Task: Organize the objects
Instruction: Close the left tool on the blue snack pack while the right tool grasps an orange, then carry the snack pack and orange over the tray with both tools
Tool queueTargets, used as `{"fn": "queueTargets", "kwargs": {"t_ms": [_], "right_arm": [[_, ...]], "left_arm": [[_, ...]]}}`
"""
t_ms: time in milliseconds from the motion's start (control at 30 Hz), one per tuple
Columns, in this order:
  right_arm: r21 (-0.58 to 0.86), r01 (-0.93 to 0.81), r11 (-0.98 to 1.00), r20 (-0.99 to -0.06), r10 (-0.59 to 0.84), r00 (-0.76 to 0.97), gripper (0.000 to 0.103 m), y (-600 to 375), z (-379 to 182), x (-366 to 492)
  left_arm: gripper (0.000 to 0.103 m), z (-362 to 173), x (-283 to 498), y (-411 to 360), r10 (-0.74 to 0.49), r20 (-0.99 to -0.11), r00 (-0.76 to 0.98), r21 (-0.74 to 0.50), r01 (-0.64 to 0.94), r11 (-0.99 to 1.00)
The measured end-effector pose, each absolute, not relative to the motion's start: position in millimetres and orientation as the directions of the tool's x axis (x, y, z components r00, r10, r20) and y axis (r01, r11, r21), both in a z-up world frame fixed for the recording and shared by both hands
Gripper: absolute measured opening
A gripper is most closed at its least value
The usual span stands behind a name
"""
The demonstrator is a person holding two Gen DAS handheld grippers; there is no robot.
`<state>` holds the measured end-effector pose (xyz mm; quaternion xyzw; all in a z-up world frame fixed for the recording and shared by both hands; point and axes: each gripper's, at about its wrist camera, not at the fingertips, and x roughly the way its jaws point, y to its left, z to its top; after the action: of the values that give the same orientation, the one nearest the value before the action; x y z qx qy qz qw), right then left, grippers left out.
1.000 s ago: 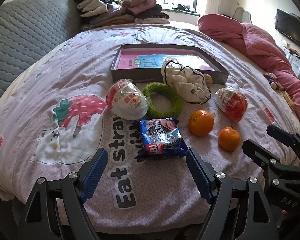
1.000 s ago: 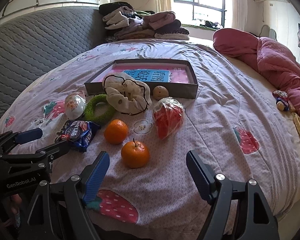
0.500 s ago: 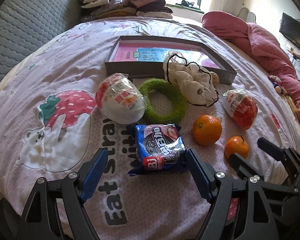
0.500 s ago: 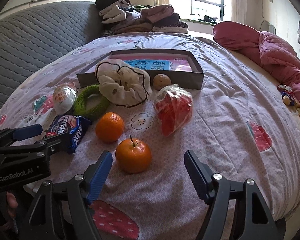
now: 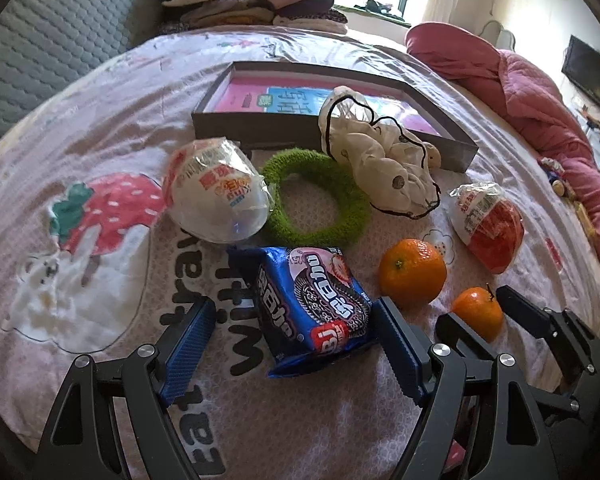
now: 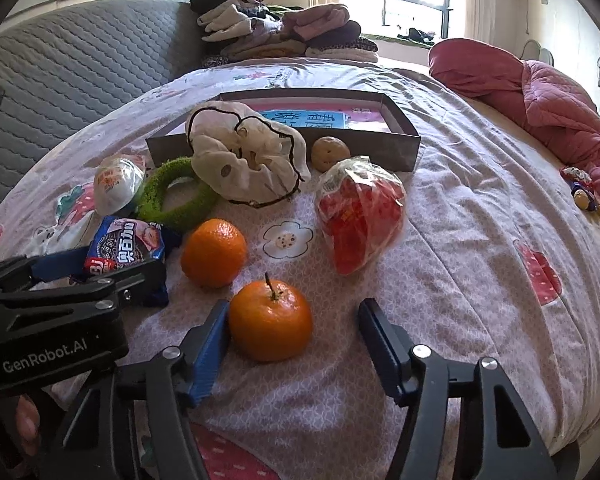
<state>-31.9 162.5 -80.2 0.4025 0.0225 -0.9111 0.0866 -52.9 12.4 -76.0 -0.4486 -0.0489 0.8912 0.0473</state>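
Surface: pink-lilac printed bedspread (image 6: pixel 460 240) with strawberry motifs, covering a bed.
Left gripper (image 5: pixel 292 328): black frame with blue ribbed pads, spread wide. It straddles the blue glossy biscuit packet (image 5: pixel 312 304). The right-hand pad is at the packet's edge, the other pad well clear; no squeeze visible.
Right gripper (image 6: pixel 292 328): same build, jaws closing. The small stemmed orange mandarin (image 6: pixel 271 320) lies between them, the left pad just beside or touching its skin, the right pad apart from it.
Biscuit packet: on the bedspread, nearest the left gripper, below the green fuzzy ring (image 5: pixel 320 200).
Stemmed mandarin: on the bedspread, closest fruit to the right gripper.
Second mandarin: larger round orange fruit (image 6: pixel 213 252), between biscuit packet and stemmed mandarin, touching neither.
White wrapped bun: domed snack in clear film with red print (image 5: pixel 216 192), touching the green ring's left side.
Red wrapped snack: cone-shaped pack in clear film (image 6: pixel 360 212), right of the flower print.
Cream cloth bag: crumpled, dark-trimmed (image 6: pixel 244 160), resting against the tray's front wall and overlapping the ring.
Brown round item (image 6: pixel 330 153): against the tray wall, beside the bag.
Tray: shallow grey rectangular box (image 6: pixel 380 148) with pink and blue printed base, beyond all the goods.
Background: folded clothes (image 6: pixel 276 32) stacked at the bed's far end; crumpled pink quilt (image 6: pixel 540 96) on the right.
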Motion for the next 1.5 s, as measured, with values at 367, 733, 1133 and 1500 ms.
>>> {"fn": "queueTargets", "kwargs": {"t_ms": [367, 733, 1133, 1500], "right_arm": [[0.026, 0.192, -0.981, -0.731, -0.149, -0.665, 0.048, 160.3, -82.8, -34.5], [0.048, 0.204, -0.978, -0.728, -0.174, -0.663, 0.039, 167.9, -79.3, -28.1], [0.077, 0.202, -0.976, -0.686, -0.199, -0.7, 0.039, 175.4, -59.2, -16.1], [0.079, 0.214, -0.974, -0.653, -0.213, -0.727, 0.039, 177.9, -46.4, -11.6]], "left_arm": [[0.061, -79.1, -54.4, 10.1, 0.212, -0.781, -0.587, -0.209, -0.073, -0.975], [0.055, -74.2, -42.7, 1.1, 0.245, -0.77, -0.589, -0.242, -0.085, -0.967], [0.055, -54.1, -25.3, 0.2, 0.258, -0.733, -0.629, -0.237, -0.12, -0.964], [0.055, -40.2, -15.4, 8.2, 0.225, -0.698, -0.68, -0.171, -0.148, -0.974]]}}
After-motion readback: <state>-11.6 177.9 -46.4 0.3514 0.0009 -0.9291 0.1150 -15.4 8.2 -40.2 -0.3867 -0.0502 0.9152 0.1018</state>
